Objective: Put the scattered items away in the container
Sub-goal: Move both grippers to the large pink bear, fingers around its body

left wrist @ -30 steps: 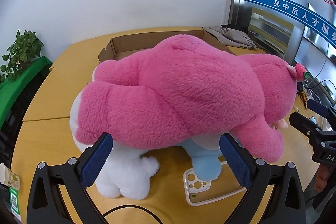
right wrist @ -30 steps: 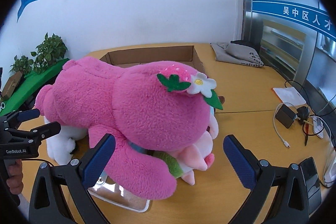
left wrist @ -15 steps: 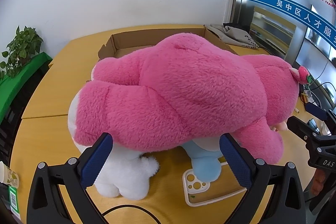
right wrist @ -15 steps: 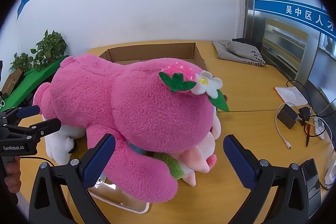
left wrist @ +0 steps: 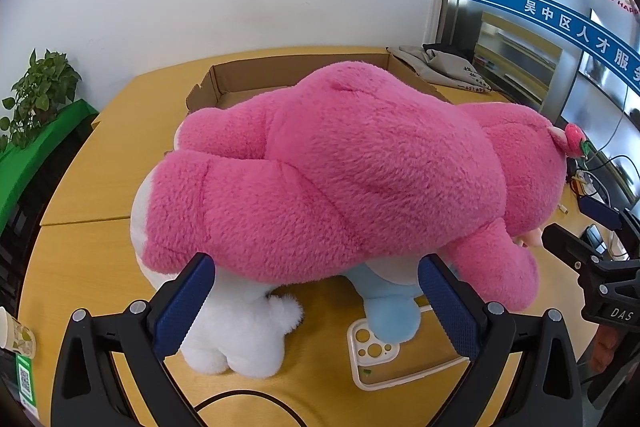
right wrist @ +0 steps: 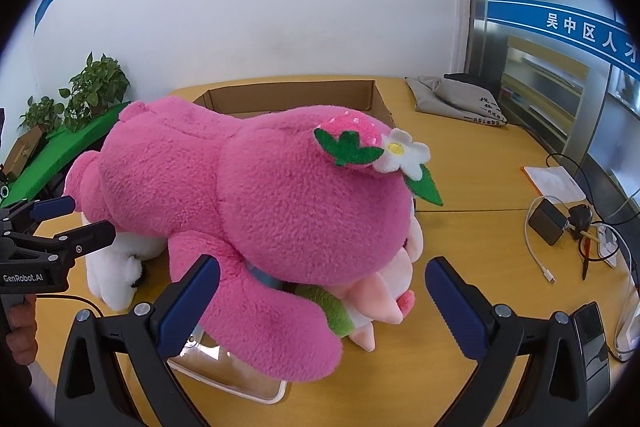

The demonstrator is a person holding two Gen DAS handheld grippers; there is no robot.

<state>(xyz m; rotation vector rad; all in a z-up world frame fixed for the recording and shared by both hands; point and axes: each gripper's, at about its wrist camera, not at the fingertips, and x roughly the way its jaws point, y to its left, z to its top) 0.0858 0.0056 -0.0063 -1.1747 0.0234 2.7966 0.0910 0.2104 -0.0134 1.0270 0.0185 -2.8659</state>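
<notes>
A big pink plush bear (left wrist: 340,179) (right wrist: 256,203) lies face down on the wooden table over a pile of smaller toys: a white plush (left wrist: 236,335) (right wrist: 116,275), a light blue plush (left wrist: 392,311) and a pale pink plush (right wrist: 384,299). A clear phone case (left wrist: 396,359) (right wrist: 224,375) lies flat under the pile's near edge. Behind the bear stands an open cardboard box (left wrist: 256,75) (right wrist: 296,95). My left gripper (left wrist: 316,307) is open at the bear's rear end. My right gripper (right wrist: 320,307) is open at its head, a pink arm between the fingers.
A grey cloth bag (right wrist: 460,103) lies at the back right of the table. Chargers and cables (right wrist: 560,223), a phone (right wrist: 592,339) and an orange-edged notebook (right wrist: 552,183) sit at the right. Potted plants (right wrist: 96,87) stand on a green shelf at left. A paper cup (left wrist: 16,335) stands near the left edge.
Both grippers have edged a little closer to the pink bear, which looms slightly larger. The toys have not moved and both grippers stay open.
</notes>
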